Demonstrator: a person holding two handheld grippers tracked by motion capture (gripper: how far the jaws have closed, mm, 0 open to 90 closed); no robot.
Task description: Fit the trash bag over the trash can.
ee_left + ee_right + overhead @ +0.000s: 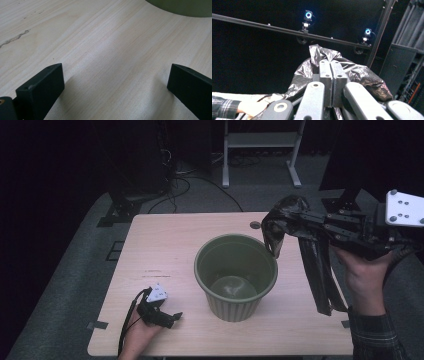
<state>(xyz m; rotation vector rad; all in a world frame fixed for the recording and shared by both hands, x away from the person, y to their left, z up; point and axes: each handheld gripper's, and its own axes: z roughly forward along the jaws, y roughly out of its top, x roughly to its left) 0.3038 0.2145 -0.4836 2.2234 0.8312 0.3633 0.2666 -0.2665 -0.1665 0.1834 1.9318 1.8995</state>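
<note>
A ribbed green pot (235, 275) stands upright in the middle of the wooden table (165, 235), and its edge (180, 7) shows in the left gripper view. To the right of the pot, above the table, my right gripper (276, 222) is shut on a black plastic bag (316, 270). The bag bunches around the jaws and hangs down in a long strip to the tabletop. In the right gripper view the jaws (332, 71) are pressed together with the crinkled bag (362, 75) pinched between them. My left gripper (172, 317) rests on the table near its front left; its jaws (115, 70) stand open over bare wood.
A small dark round spot (255, 225) lies on the table behind the pot. Scratch marks (152, 272) run left of the pot. On the grey floor beyond the table are a white frame stand (262, 140) and cables (180, 180). A plaid-sleeved hand (252, 107) shows low left.
</note>
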